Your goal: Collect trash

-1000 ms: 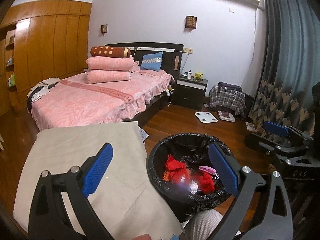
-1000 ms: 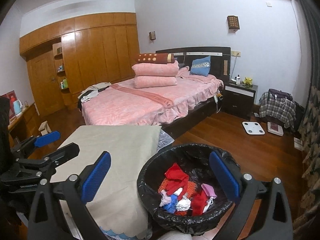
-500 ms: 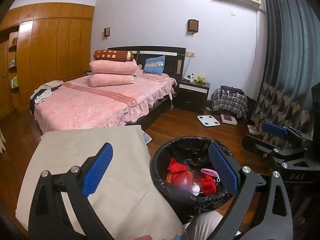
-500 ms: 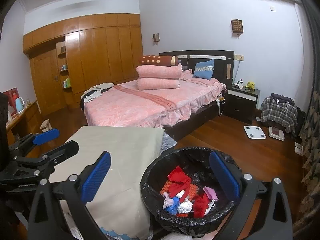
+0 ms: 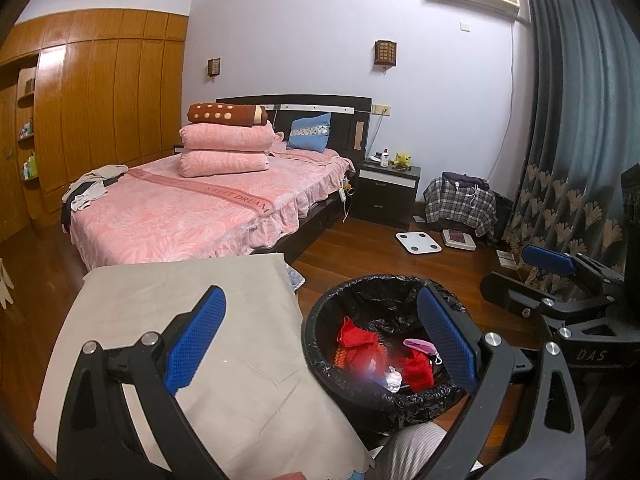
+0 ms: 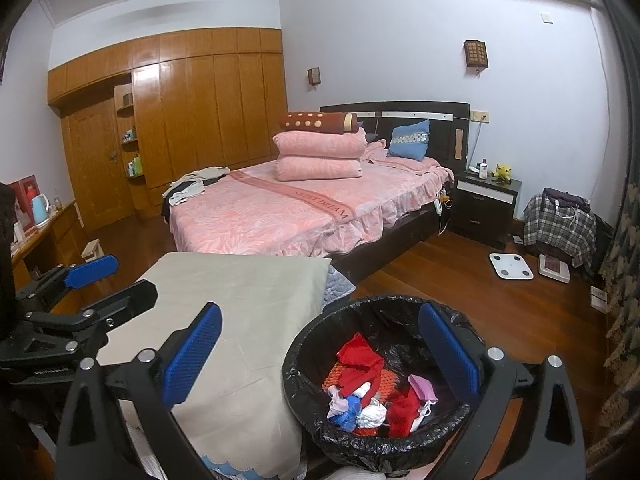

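A round bin with a black liner [image 5: 320, 320] [image 6: 296, 356] stands on the floor beside a cloth-covered table. Inside lies trash: red crumpled pieces [image 5: 356, 338] [image 6: 358, 360], a pink mask [image 5: 420, 347] [image 6: 420, 386], and white and blue scraps [image 6: 352, 406]. My left gripper [image 5: 318, 338] hangs open above the table edge and the bin, nothing between its blue pads. My right gripper [image 6: 318, 354] is open too, empty, above the same spot. The right gripper [image 5: 548, 260] shows at the right of the left wrist view; the left gripper [image 6: 92, 270] shows at the left of the right wrist view.
The table with a beige cloth [image 5: 180, 300] [image 6: 248, 296] sits left of the bin. Behind it stands a pink bed [image 5: 192, 216]. A nightstand [image 5: 388, 192], a white scale [image 5: 418, 242], a plaid-covered pile [image 5: 460, 204] and curtains [image 5: 572, 120] lie to the right. A knee [image 5: 412, 448] is below.
Both grippers have risen and tilted up slightly, so the bin and table sit lower in view and more of the room shows. Both stay open.
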A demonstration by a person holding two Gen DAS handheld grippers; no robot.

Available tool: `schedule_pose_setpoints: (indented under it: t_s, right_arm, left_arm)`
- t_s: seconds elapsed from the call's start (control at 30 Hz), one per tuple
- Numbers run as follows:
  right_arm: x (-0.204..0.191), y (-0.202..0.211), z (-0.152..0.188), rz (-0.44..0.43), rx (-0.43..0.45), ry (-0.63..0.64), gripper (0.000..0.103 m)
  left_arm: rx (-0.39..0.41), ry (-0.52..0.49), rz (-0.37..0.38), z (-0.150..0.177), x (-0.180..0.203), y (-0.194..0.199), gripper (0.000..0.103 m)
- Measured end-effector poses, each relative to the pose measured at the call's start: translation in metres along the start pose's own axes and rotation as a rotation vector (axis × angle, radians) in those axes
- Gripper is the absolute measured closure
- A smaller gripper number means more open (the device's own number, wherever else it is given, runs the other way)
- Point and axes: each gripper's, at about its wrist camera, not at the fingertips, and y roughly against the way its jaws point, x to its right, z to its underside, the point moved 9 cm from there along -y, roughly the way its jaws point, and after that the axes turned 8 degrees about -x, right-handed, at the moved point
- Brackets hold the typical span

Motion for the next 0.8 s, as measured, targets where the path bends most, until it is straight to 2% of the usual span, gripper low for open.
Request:
schedule_pose_setpoints:
  t_s: [0.8]
  right_arm:
    - [-0.0054,-0.001,-0.0054,-0.005,-0.001,0.006,0.006]
  left_arm:
    - [0.0,0.001,-0.003,-0.0021,-0.0021,0.0006,0.009]
